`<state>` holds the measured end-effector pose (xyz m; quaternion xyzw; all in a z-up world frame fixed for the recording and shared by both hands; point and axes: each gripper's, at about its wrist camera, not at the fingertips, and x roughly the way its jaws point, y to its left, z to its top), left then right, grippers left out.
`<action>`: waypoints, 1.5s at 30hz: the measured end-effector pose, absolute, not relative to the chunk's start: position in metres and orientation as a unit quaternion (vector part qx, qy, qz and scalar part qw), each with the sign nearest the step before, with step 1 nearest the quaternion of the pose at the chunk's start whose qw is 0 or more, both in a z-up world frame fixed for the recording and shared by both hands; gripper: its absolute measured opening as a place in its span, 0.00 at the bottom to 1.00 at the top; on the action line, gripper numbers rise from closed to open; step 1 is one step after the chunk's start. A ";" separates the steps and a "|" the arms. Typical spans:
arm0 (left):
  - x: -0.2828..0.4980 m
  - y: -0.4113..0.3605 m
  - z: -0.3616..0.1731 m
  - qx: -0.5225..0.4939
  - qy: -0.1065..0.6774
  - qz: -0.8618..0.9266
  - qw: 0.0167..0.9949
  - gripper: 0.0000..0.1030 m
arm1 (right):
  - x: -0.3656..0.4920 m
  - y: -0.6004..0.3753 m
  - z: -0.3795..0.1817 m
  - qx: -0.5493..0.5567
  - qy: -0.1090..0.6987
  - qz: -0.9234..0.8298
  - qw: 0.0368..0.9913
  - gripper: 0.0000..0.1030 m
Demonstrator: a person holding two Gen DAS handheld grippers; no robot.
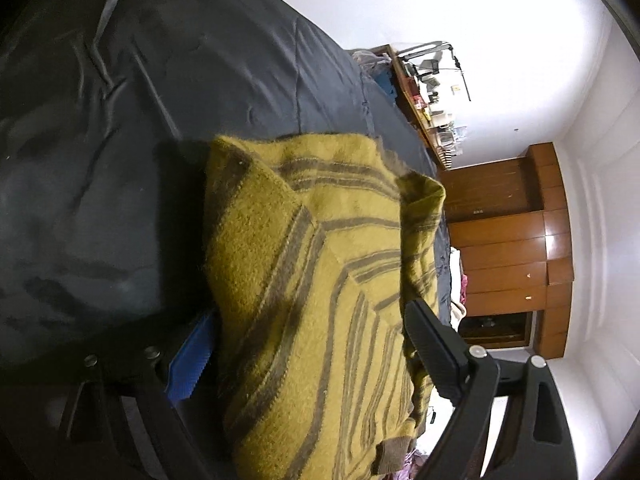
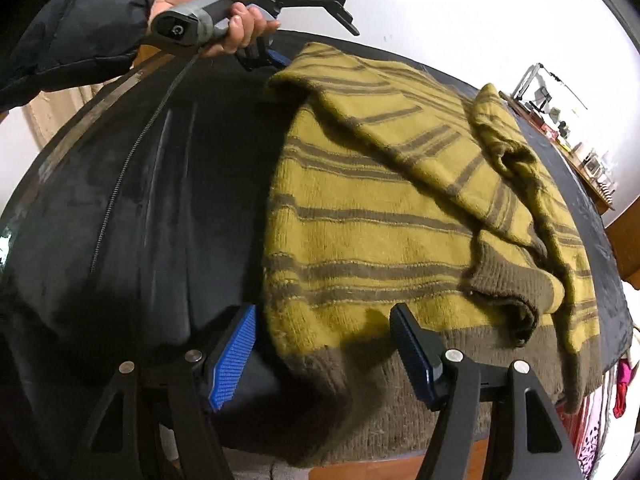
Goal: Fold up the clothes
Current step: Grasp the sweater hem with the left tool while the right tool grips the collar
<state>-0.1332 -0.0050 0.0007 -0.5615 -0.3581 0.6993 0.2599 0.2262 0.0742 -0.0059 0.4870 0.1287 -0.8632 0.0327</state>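
A mustard sweater (image 1: 320, 240) with brown stripes lies folded on a dark bed cover (image 1: 120, 120). In the left wrist view my left gripper (image 1: 310, 312) stands wide open, its blue pad (image 1: 188, 356) at the sweater's left edge and its black finger (image 1: 432, 348) on the right. The right wrist view shows the sweater (image 2: 380, 208) with a brown-cuffed sleeve (image 2: 508, 280) laid across it. My right gripper (image 2: 324, 308) is open over the brown hem at the near corner. At the far corner, a hand (image 2: 224, 8) holds the left gripper (image 2: 320, 46), lower finger tucked under the cloth edge.
The bed cover (image 2: 160, 200) stretches bare to the sweater's left. A cluttered wooden shelf (image 1: 424, 96) and a brown wardrobe (image 1: 512, 240) stand beyond the bed. Pink clothes (image 2: 624, 380) hang past the bed's right edge. A dark padded sleeve (image 2: 72, 24) covers the person's arm.
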 end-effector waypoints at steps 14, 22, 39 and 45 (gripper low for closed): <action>-0.136 0.007 0.006 -0.578 -0.352 0.694 0.246 0.20 | 0.219 0.091 0.006 0.479 0.101 -0.872 0.014 0.14; -0.143 0.042 0.056 -0.565 -0.313 0.723 0.244 0.20 | 0.220 0.124 0.050 0.436 0.080 -0.896 -0.034 0.13; -0.211 0.214 0.074 -0.612 -0.170 0.756 0.157 0.20 | 0.215 0.265 0.050 0.440 -0.020 -0.895 -0.070 0.13; -0.226 0.264 0.042 -0.632 -0.135 0.750 0.142 0.22 | 0.216 0.302 0.026 0.473 -0.028 -0.878 -0.067 0.13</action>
